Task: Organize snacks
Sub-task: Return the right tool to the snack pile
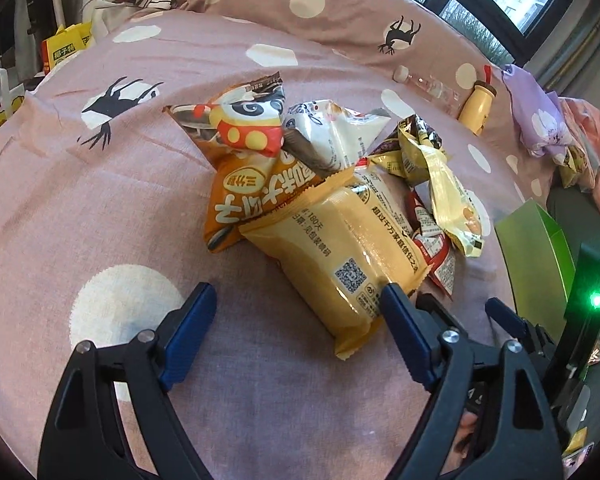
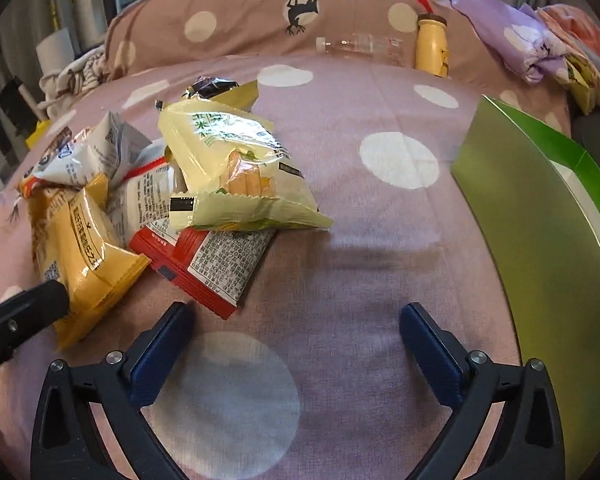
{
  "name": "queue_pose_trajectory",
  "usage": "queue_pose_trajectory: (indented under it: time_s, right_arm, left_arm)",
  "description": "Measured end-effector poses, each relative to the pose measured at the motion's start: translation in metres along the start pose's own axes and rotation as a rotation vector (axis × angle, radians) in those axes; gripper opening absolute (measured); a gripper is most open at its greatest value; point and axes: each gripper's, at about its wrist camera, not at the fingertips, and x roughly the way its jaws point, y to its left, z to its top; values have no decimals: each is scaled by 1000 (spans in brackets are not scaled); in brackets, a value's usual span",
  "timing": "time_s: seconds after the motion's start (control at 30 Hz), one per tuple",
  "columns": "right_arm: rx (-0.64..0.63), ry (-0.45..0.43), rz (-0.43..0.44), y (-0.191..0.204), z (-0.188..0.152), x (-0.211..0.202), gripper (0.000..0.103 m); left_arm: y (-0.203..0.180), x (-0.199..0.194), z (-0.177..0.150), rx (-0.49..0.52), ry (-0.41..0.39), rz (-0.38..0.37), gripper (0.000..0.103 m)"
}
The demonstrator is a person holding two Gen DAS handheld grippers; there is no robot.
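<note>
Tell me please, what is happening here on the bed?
A person holds two grippers over a pile of snack packets on a pink dotted bedsheet. The left gripper and the right gripper both have open jaws and hold nothing. A green box waits beside the pile, so sorting has not visibly started.

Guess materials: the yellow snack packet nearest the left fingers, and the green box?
Yellow snack packet: glossy plastic film, judging by glare streaks, wrinkles and crimped end seal. Green box: probably coated cardboard, with flat stiff walls, soft sheen and a pale inner face.
</note>
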Motion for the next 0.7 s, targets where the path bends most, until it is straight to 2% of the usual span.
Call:
queue_pose_trajectory:
  time_s: [0.3,0.7]
  right_arm:
    - [-1,1,4,5,4,2,102]
    - [0,1,4,4,3,2,102]
  left_arm:
    - [6,-3,5,-43,-6,-43,85]
    - [4,-2,3,-11,-24,-4,85]
